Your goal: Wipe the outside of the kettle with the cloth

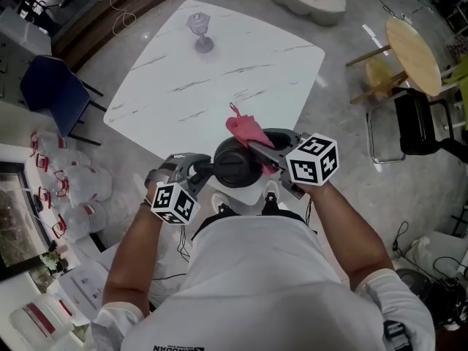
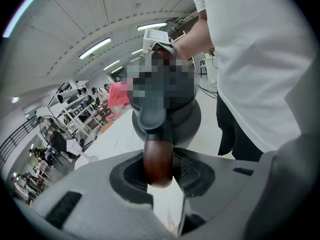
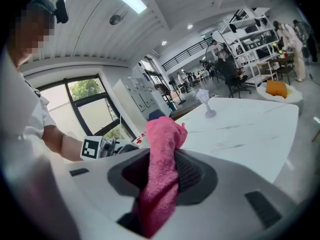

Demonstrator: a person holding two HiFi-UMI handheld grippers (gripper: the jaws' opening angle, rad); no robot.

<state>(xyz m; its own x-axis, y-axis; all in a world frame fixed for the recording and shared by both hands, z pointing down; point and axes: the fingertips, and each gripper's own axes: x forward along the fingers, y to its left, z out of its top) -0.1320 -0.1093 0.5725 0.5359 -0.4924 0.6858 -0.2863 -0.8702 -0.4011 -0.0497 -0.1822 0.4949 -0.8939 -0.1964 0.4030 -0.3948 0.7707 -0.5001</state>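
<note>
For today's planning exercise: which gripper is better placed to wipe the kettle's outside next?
Right. The right gripper clamps the pink cloth in its jaws beside the kettle; the left gripper grips the wooden handle, steadying it.

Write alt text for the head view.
Seen from above, a person holds a dark kettle by its handle in the left gripper while the right gripper holds a pink cloth at its far side. Beyond stands a white marbled table with a clear glass near its far corner.
</note>
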